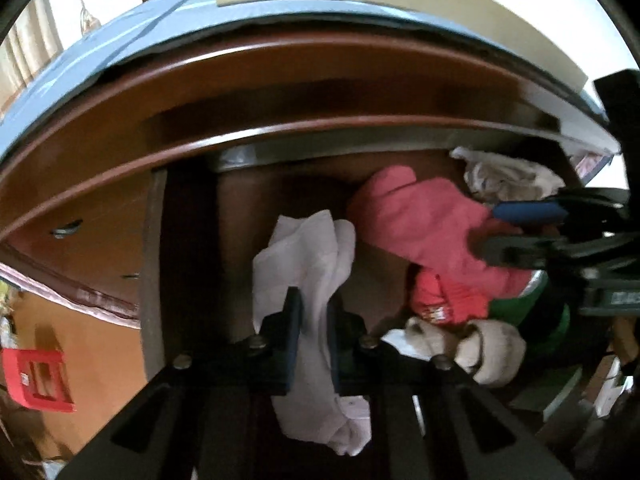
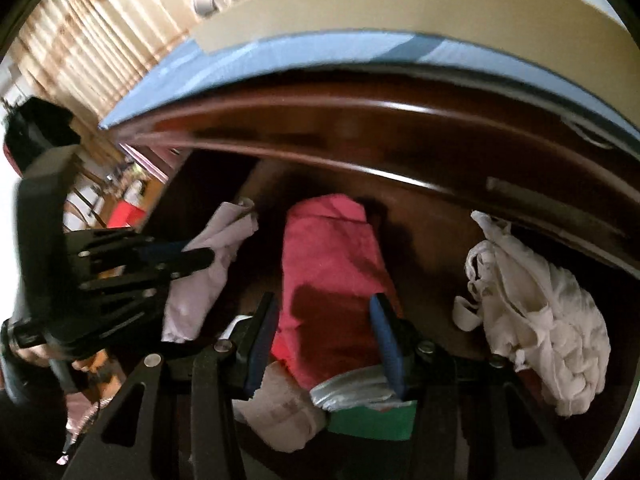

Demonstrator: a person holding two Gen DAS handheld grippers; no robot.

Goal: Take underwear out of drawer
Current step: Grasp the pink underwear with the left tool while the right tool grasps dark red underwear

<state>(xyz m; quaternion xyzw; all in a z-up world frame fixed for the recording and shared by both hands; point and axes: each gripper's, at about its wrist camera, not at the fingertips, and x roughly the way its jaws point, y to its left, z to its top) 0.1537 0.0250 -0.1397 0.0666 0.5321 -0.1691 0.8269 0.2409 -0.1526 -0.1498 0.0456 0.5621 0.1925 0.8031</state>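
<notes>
Left tongs [image 1: 314, 312] hide the pale underwear's [image 1: 308, 248] middle.

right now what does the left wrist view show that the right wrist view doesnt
Only the left wrist view: a red plastic basket at lower left, and the left claw from behind, shut on the white garment.

Only the right wrist view: the striped curtain, and the right claw from behind, open over the pink garment.

Both: the wooden drawer, white, pink and cream clothes.
</notes>
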